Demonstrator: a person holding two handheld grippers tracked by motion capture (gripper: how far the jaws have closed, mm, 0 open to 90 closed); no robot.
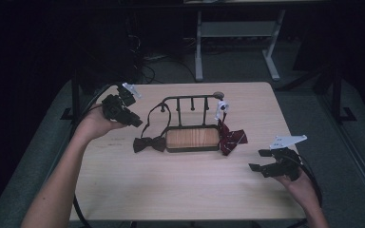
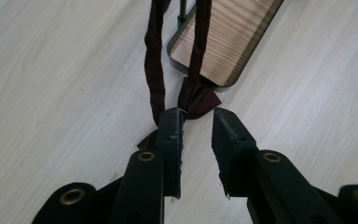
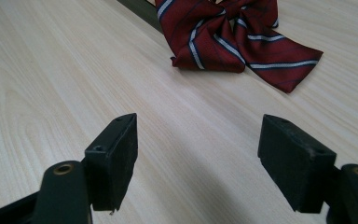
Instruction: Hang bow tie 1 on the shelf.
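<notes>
The dark bow tie (image 1: pixel 149 144) lies on the surface left of the rack (image 1: pixel 192 124), strap looped over it, just ahead of the released left gripper (image 1: pixel 132 118); the right gripper (image 1: pixel 261 159) waits open.

Pale wood-grain bench (image 1: pixel 171 190), smooth with a soft sheen. Matt dark cloth on the plain bow tie (image 1: pixel 148 144), woven-looking red cloth with white stripes on the striped bow tie (image 3: pixel 242 39). Thin dark metal rack (image 1: pixel 190 102) over a glossier, warmer wood base. Matt black plastic claws, pads a bit scuffed.
</notes>
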